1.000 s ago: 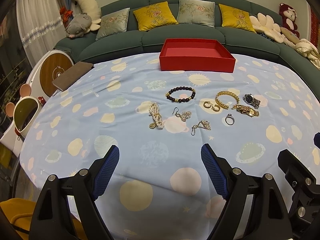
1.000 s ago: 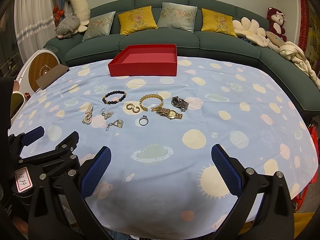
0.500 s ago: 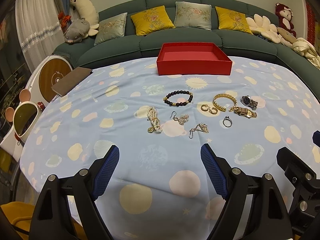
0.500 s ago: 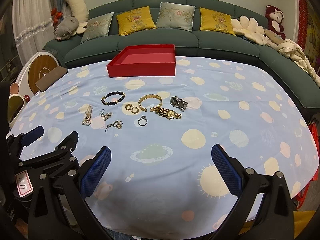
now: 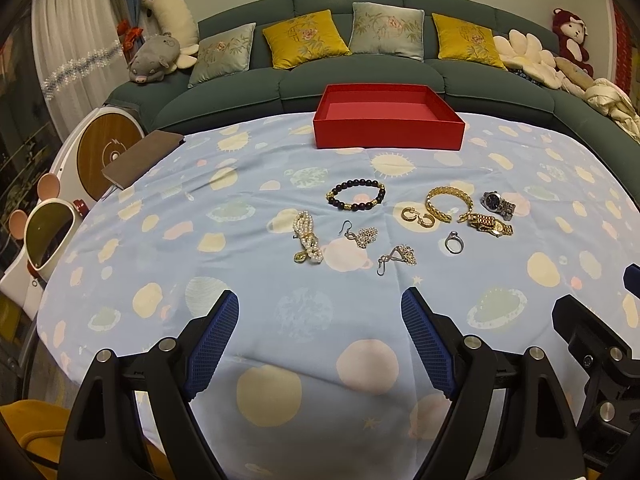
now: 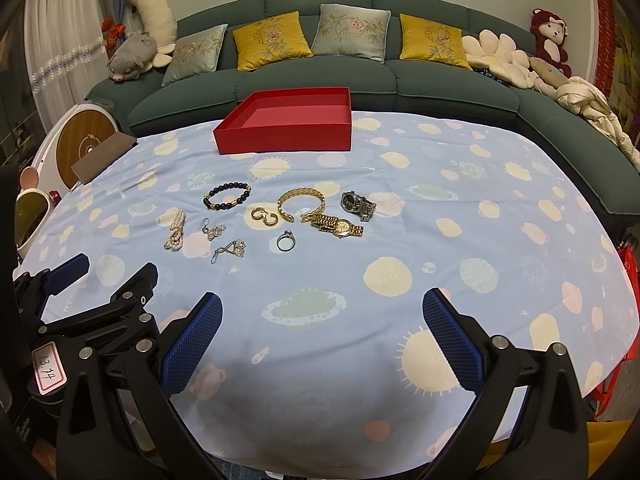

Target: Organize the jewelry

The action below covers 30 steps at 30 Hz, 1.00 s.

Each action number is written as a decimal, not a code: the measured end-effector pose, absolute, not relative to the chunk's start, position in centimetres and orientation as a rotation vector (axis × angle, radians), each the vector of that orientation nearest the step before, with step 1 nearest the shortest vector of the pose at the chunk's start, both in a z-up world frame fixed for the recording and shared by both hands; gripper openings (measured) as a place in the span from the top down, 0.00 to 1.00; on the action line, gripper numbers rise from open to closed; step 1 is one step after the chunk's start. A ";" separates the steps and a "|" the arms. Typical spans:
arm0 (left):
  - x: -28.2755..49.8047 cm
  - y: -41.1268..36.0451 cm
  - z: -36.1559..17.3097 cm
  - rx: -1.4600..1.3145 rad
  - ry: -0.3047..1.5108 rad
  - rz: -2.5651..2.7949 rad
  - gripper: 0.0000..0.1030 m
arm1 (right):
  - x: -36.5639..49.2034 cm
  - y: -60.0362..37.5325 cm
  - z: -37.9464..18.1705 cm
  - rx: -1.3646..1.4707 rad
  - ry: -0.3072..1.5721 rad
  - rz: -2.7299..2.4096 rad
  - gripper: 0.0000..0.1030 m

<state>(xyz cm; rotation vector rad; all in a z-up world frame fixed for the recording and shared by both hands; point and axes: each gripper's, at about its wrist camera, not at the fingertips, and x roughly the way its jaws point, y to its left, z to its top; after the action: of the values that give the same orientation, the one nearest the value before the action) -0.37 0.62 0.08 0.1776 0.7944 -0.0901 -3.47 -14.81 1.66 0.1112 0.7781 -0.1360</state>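
Empty red tray [image 5: 388, 132] at far edge, bracelets, watches, earrings, ring [image 5: 454, 243] (silver) scattered before it

Jewelry [image 5: 400, 220] lies on the table [image 5: 240, 360], box [image 5: 388, 130] behind.

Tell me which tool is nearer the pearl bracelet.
Left. The pearl bracelet lies just ahead of the open left tool; the open right tool sits farther off, with the bracelet up to its left.

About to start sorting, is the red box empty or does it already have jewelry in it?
Empty. The red box shows only bare red floor in both views; every jewelry piece, like the beaded bracelet, lies on the tablecloth.
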 end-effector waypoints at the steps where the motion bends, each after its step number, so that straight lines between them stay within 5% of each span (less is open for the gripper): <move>1: -0.4 0.6 0.1 0.180 0.795 -0.089 0.22 | -3.5 -14.8 1.7 0.112 0.778 -0.136 0.05; 18: 1.6 2.1 0.1 0.132 0.872 -0.114 0.21 | -2.3 -16.3 1.7 0.144 0.777 -0.114 0.05; 30: 8.2 7.0 2.7 0.175 0.903 -0.047 0.21 | 3.6 -20.1 3.4 0.123 0.827 -0.050 0.23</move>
<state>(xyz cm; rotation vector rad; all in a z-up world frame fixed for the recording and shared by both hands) 8.22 7.05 2.71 0.1745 0.9032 -0.0466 3.55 -20.14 3.36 0.1226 0.8266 -0.0499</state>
